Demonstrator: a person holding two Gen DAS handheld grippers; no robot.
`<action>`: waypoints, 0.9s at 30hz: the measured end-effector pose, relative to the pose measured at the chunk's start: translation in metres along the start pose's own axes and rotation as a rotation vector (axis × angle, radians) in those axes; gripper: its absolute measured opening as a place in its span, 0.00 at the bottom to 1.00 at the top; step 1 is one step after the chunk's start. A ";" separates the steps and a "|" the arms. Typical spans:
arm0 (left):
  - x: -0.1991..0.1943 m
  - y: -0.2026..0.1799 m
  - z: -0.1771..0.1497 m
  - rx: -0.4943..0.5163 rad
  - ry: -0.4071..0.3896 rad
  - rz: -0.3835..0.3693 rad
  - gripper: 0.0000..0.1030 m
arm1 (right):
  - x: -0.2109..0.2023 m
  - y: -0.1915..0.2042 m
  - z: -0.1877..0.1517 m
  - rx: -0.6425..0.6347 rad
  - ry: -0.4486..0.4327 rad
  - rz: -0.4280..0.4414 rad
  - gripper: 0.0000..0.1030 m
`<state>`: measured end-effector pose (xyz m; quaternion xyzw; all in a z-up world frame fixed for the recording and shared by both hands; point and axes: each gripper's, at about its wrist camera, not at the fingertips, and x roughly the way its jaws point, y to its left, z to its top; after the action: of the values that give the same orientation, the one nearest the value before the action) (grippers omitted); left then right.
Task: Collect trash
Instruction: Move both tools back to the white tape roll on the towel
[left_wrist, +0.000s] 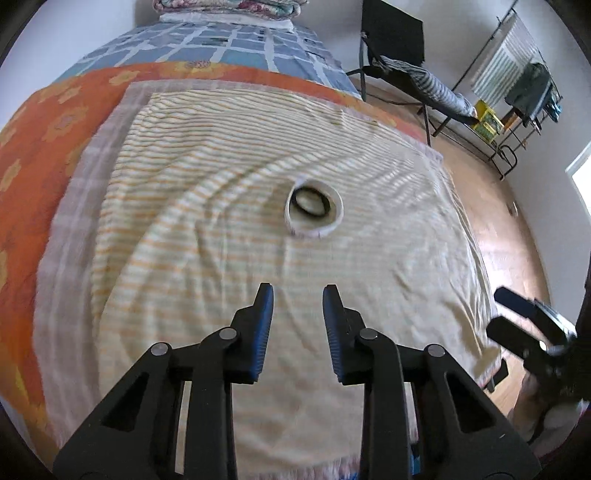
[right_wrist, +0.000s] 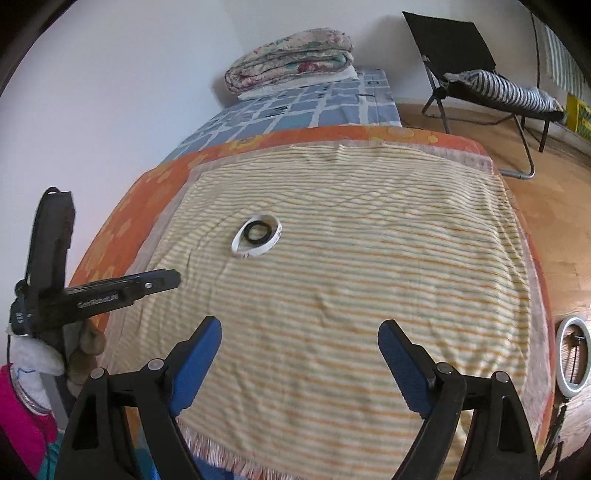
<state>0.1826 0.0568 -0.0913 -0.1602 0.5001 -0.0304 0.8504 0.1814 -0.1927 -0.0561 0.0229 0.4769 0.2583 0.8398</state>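
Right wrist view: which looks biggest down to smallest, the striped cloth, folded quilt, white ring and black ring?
1. Striped cloth
2. Folded quilt, though it lies farther away
3. White ring
4. Black ring, inside the white one

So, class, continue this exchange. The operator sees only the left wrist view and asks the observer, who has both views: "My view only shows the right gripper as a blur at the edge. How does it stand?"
Observer: The right gripper is wide open, with nothing between its blue pads, only the striped cloth below.
Operator: What is holding my own gripper?
Observer: A hand is wrapped around the handle of the left gripper, with a white cuff at the wrist.
Operator: Is there anything beside the bed that I cannot see?
Observer: Yes, a ring light stands off the bed's near right corner, above the wooden floor.
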 end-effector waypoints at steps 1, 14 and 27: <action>0.009 0.002 0.007 -0.011 0.009 -0.004 0.22 | 0.006 -0.003 0.004 0.010 0.005 0.005 0.85; 0.070 0.014 0.050 -0.094 0.044 -0.018 0.12 | 0.050 -0.014 0.030 0.062 0.046 0.036 0.84; 0.095 0.007 0.057 -0.073 0.035 0.028 0.01 | 0.066 -0.018 0.036 0.073 0.058 0.030 0.83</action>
<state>0.2781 0.0571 -0.1475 -0.1838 0.5179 -0.0029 0.8355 0.2457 -0.1709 -0.0933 0.0531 0.5100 0.2537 0.8202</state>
